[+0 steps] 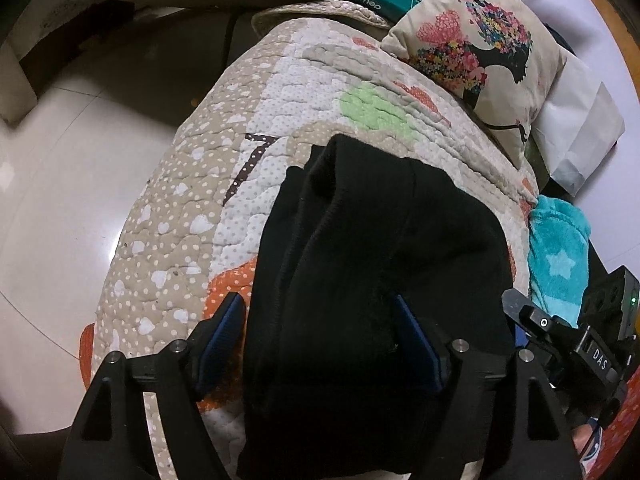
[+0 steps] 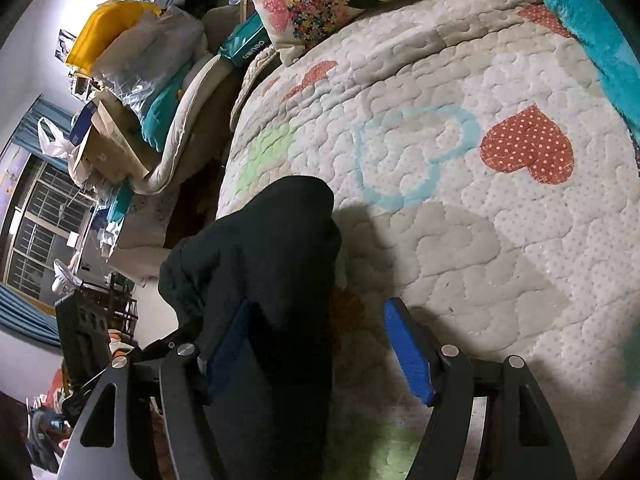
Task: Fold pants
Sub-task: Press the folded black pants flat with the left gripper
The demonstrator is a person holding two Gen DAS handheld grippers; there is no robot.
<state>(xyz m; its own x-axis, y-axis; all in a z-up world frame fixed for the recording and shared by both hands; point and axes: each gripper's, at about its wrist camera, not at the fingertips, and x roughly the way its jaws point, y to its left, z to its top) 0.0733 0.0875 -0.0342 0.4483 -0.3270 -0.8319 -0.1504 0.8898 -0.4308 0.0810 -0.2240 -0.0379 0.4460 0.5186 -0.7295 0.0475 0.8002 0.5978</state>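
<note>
A: Where are the pants (image 1: 360, 264)?

B: Black, bunched into a thick fold on the quilted bed cover (image 1: 224, 152), near the bed's edge above the pale floor (image 1: 60, 184). In the left wrist view they fill the gap between the left gripper (image 1: 320, 340) and run out of the bottom of the frame, so their full length is cut off.

A: Is that gripper clamped on them?

B: Its blue fingers (image 1: 222, 344) stand wide apart. The left one is clear of the cloth; the right one sits against or half under the black fabric, and I cannot tell whether it presses. I read it as open.

A: And the other side?

B: The right gripper (image 2: 316, 348) is also spread wide. One blue finger (image 2: 408, 356) is bare over the quilt, apart from the pants (image 2: 260, 248). The other is dark, partly covered by the cloth, and hard to make out. The garment's rounded end lies ahead of it, toward the bed's edge.

A: Any seams, waistband, legs?

B: Too dark; only faint ribbed ridges show in the left view. I cannot tell which end is the waist.

A: What else?

B: A floral cushion (image 1: 476, 48) at the far end of the bed, a teal fleece (image 1: 558, 252) at the side, partly hidden behind the other gripper's body (image 1: 572, 336). Clutter beyond the bed is blurred by the lens
</note>
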